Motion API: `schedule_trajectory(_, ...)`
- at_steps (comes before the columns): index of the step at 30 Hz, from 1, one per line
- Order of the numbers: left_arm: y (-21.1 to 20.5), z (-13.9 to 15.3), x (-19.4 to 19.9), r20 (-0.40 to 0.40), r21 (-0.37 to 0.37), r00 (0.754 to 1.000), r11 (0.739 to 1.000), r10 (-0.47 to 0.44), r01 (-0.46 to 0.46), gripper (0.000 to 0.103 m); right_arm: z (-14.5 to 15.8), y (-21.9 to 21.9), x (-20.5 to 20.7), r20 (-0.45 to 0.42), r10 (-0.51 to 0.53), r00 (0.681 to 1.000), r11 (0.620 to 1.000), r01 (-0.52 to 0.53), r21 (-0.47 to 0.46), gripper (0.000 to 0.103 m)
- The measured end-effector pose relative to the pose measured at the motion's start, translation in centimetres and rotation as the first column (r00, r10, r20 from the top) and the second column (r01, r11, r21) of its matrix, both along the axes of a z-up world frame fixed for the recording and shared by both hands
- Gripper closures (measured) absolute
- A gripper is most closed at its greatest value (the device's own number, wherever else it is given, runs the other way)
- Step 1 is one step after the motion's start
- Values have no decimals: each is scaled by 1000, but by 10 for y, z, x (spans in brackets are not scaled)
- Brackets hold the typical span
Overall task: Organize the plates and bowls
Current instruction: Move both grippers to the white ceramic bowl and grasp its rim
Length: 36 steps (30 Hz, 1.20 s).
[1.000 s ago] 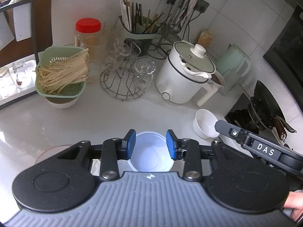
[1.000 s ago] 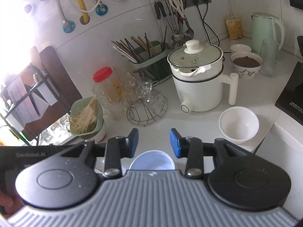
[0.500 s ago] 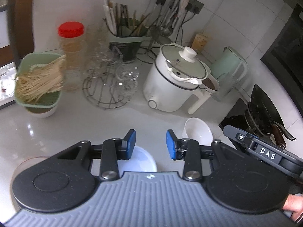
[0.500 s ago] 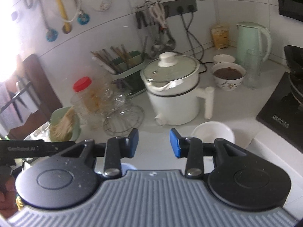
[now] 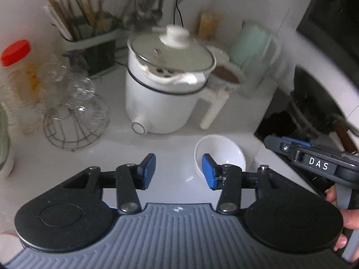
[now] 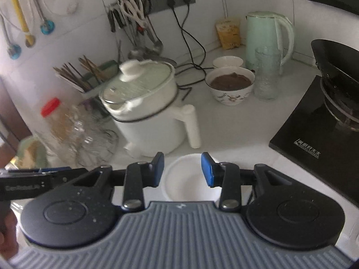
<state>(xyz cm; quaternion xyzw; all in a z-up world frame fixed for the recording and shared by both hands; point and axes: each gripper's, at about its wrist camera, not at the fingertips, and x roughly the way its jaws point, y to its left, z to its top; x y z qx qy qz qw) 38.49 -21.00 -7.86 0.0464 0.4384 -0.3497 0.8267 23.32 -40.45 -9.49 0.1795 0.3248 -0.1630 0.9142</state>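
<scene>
A small empty white bowl [image 5: 224, 151] stands on the white counter in front of the electric pot. My left gripper [image 5: 178, 171] hovers just left of it, its jaws opening, with nothing between them; the right pad overlaps the bowl's near-left rim in the picture. In the right wrist view the same white bowl [image 6: 185, 179] lies below the gap of my right gripper [image 6: 182, 169], which stands open, its pads clear of the rim. A patterned bowl [image 6: 230, 85] with brown contents and a small white dish [image 6: 227, 61] sit further back.
A white electric pot [image 5: 163, 94] with a side handle stands just behind the bowl. The black stove [image 6: 314, 130] with a wok is at the right, past the counter's edge. A green kettle [image 6: 264, 38], a glass [image 6: 267, 74], a wire rack of glasses [image 5: 74, 121] and a red-lidded jar [image 5: 15, 53] crowd the back.
Both views have swung right and lower along the counter. The pale plastic bowl dropped out of sight, and the white bowl came up to both grippers. The left jaws have widened.
</scene>
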Motion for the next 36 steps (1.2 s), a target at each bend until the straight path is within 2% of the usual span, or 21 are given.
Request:
schedule_trajectory(2, -16, -12, 8, -21, 8, 1000, 1000, -11, 11, 46, -11, -9, 4, -17, 3, 1000, 1000, -3, -5, 64)
schedule_trajectory(6, -45, -33, 18, -48, 39, 999, 999, -20, 22, 46, -35, -26, 14, -48, -3, 999, 1000, 4, 24, 64)
schedule_trajectory(17, -109, -77, 26, -48, 161, 993, 981, -104, 110, 47, -86, -54, 31, -111, 3, 994, 995, 9, 104, 64)
schedule_trajectory(19, -113, -85, 32, -68, 177, 994, 979, -91, 102, 47, -92, -57, 32, -118, 7, 993, 993, 7, 120, 64)
schedule_trajectory(26, -123, -111, 45, -178, 158, 984, 987, -8, 37, 49, -109, -64, 36, -147, 14, 989, 986, 10, 166, 64)
schedule_trajectory(27, -126, -113, 44, -175, 165, 984, 986, -2, 32, 50, -110, -66, 36, -149, 12, 989, 984, 15, 178, 63)
schedule_trajectory(29, -130, -118, 43, -183, 193, 983, 981, 15, 20, 59, -110, -67, 37, -155, 11, 988, 982, 19, 189, 64)
schedule_trajectory(32, -131, -121, 43, -195, 194, 981, 981, 14, 24, 70, -110, -66, 39, -166, 16, 986, 983, 15, 184, 64)
schedule_trajectory(36, -132, -125, 41, -200, 196, 980, 980, 10, 30, 76, -116, -66, 41, -192, 21, 981, 980, 18, 200, 68)
